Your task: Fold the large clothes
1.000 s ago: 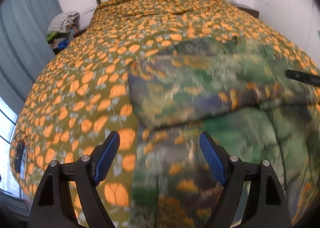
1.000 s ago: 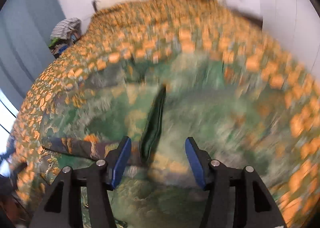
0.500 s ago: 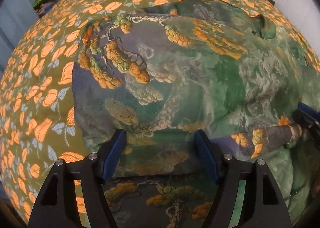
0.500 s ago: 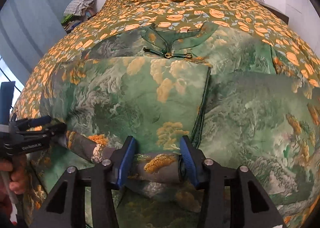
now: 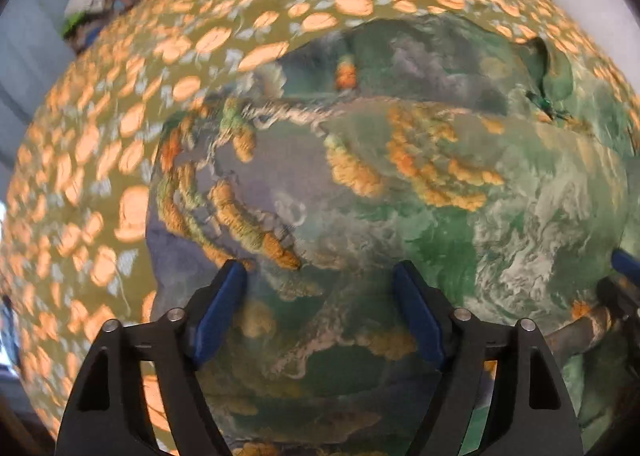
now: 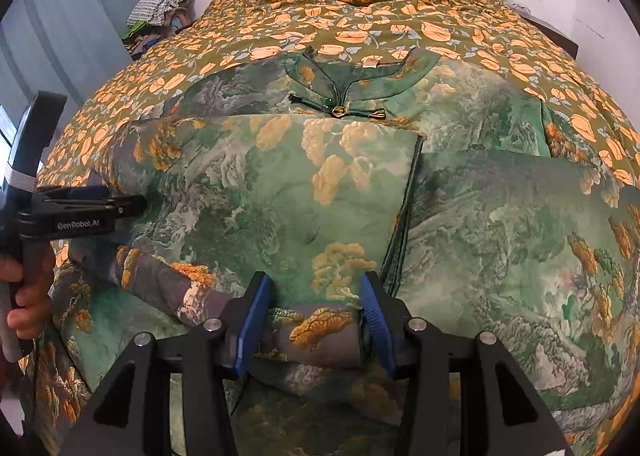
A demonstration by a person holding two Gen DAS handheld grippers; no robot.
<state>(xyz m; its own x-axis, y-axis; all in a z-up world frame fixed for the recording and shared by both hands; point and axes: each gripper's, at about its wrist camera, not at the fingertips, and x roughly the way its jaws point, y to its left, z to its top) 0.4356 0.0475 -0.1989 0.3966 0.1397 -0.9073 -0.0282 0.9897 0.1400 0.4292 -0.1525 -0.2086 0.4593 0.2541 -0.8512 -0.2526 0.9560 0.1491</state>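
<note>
One "GenRobot.AI" mark, left hand-held gripper (image 6: 132, 204)

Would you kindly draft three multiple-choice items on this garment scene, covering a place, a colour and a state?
1. Where does the green garment lie?
A. on the floral bedspread
B. on a chair
C. on the floor

2. What colour are the bedspread's leaf shapes?
A. blue
B. orange
C. white

3. What is between the right hand-held gripper fingers?
A. nothing
B. a pillow
C. a rolled fold of the garment

Answers: 1 A, the bedspread surrounds the garment; 2 B, orange shapes cover the olive cloth; 3 C, the blue pads flank a dark roll of cloth.
</note>
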